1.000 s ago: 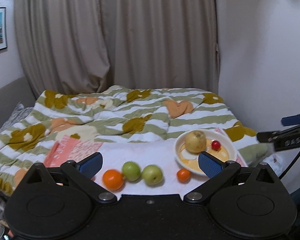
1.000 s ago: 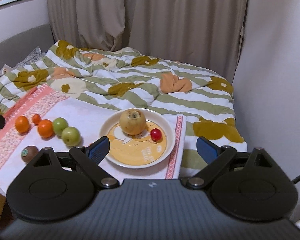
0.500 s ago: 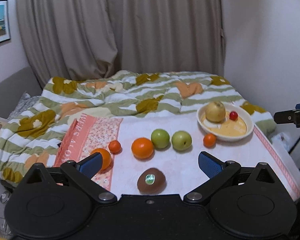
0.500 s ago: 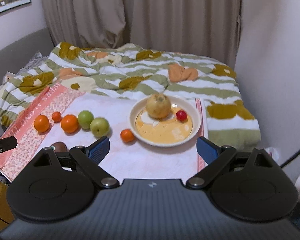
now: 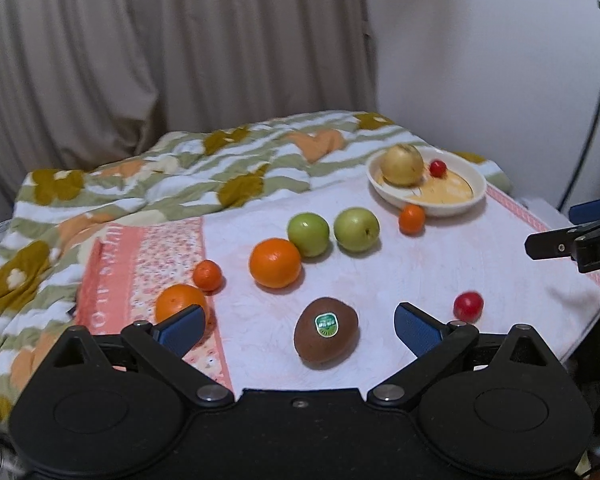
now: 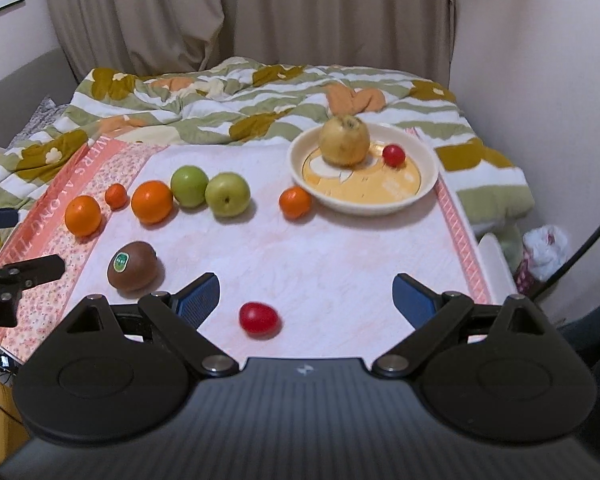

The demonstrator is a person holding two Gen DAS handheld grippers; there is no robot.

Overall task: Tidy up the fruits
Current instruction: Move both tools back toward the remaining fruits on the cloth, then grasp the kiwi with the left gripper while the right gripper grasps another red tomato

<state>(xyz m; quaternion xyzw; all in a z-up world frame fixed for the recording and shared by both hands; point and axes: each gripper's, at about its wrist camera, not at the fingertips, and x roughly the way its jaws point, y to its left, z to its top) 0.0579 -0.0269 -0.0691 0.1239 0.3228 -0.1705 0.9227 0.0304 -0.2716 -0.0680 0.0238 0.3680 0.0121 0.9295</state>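
A cream plate at the back right holds a yellow pear and a small red tomato. On the white cloth lie two green apples, two oranges, two small tangerines, a brown kiwi with a sticker and a loose red tomato. My left gripper is open and empty, above the kiwi. My right gripper is open and empty, above the loose tomato; it also shows at the right edge of the left wrist view.
The cloth has pink floral borders and covers a low table. Behind it lies a bed with a striped green and white quilt, then curtains and walls. A cable and a white bag are at the right.
Both grippers have pulled back and risen from the table. The kiwi, the left oranges and the loose tomato have come into view. No fruit has moved.
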